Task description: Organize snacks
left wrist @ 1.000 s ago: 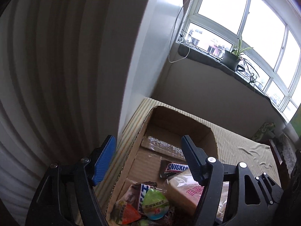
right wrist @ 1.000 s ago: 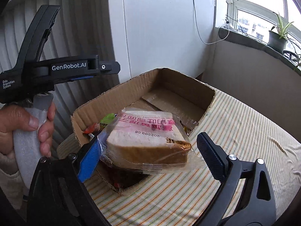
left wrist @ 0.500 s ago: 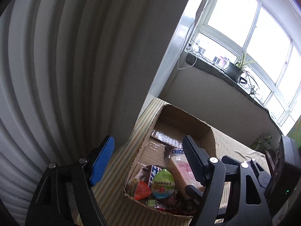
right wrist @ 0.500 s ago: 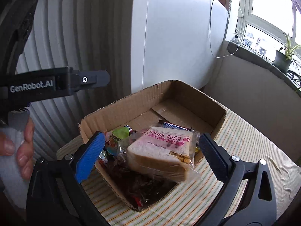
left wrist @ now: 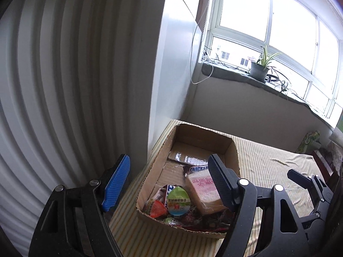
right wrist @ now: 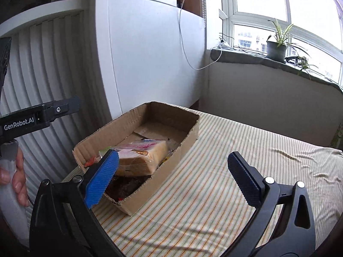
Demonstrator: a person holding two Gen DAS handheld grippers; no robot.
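A cardboard box (left wrist: 232, 150) (right wrist: 137, 201) stands on the striped cloth at the table's left end. Inside lie a wrapped bread slice pack (left wrist: 203, 190) (right wrist: 145, 158), a Snickers bar (left wrist: 196, 168), a green-lidded jelly cup (left wrist: 178, 201), an orange jelly cup (left wrist: 157, 208) and other small packets. My left gripper (left wrist: 169, 182) is open and empty, held above and before the box's near left corner. My right gripper (right wrist: 173, 177) is open and empty, to the right of the box over the cloth.
A ribbed white radiator (left wrist: 53, 85) and a white wall panel (right wrist: 150, 64) stand left of the table. A windowsill with a potted plant (right wrist: 276, 45) runs behind. The striped cloth (right wrist: 246, 141) stretches right of the box. A green packet (left wrist: 308, 141) sits at far right.
Both grippers have drawn back and up from the box. The bread pack that lay between the right gripper's fingers now rests in the box, and the right gripper has shifted right.
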